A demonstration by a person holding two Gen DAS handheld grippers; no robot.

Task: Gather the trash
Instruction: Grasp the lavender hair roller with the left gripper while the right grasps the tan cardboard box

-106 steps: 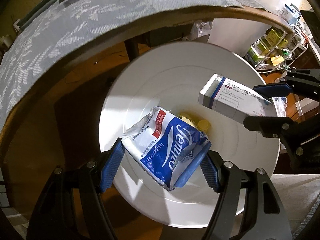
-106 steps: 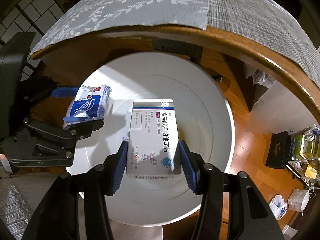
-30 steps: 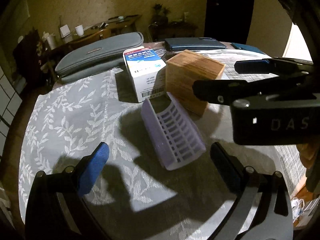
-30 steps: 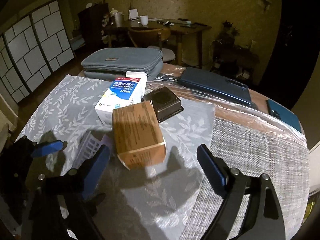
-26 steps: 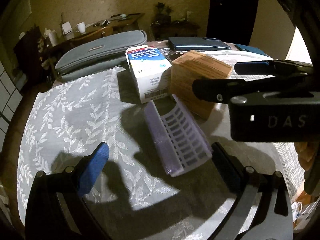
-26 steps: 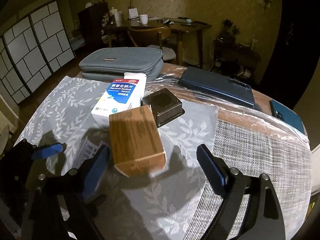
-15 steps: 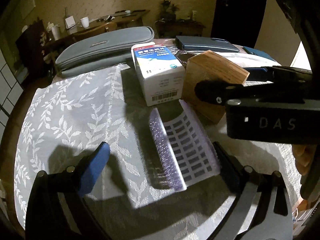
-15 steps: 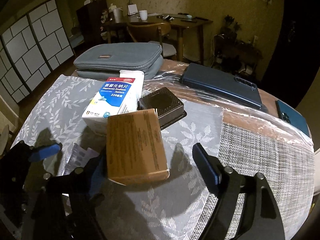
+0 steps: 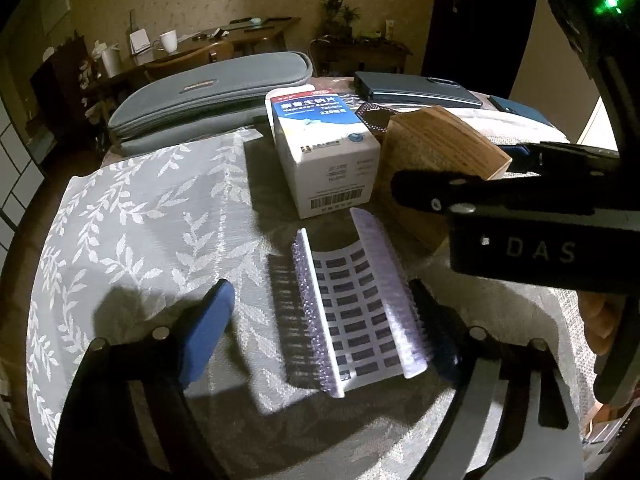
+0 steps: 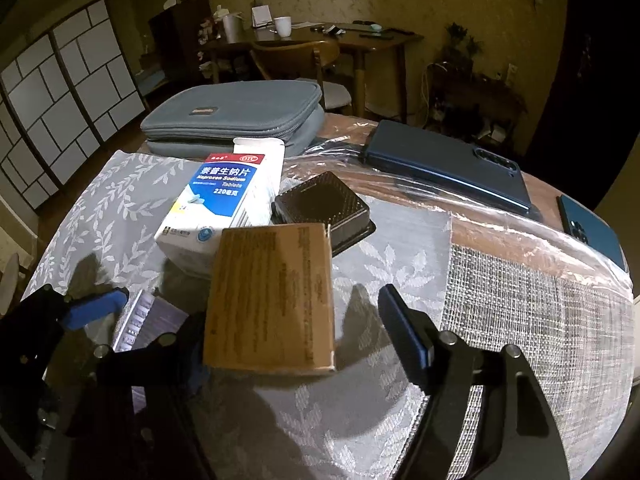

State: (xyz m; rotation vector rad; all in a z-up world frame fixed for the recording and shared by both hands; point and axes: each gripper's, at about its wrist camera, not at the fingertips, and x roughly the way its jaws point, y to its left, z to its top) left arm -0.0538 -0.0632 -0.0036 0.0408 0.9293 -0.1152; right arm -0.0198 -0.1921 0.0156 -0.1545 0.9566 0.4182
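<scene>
A curved purple plastic strip (image 9: 356,304) with dark labels lies on the leaf-patterned cloth (image 9: 140,220). My left gripper (image 9: 320,336) straddles it with its jaws closing: the right pad is at the strip's edge, and the left pad (image 9: 208,332) is still apart from it. A brown cardboard box (image 10: 272,296) lies between the closing jaws of my right gripper (image 10: 300,344). Its right pad (image 10: 404,336) has a gap to the box, and its left pad is hidden behind the box. Each gripper shows in the other's view, the left (image 10: 132,324) and the right (image 9: 480,172).
A white-and-blue medicine box (image 9: 324,148) stands just behind the strip, and a dark brown plastic tray (image 10: 324,204) sits behind the brown box. Further back lie a grey zip pouch (image 10: 236,116) and two dark blue phones (image 10: 448,168). A woven mat (image 10: 540,320) covers the right side.
Earlier both grippers held a tissue pack and a medicine box over a white bin. Over the last second both came nearer the strip and the brown box, and their jaws narrowed.
</scene>
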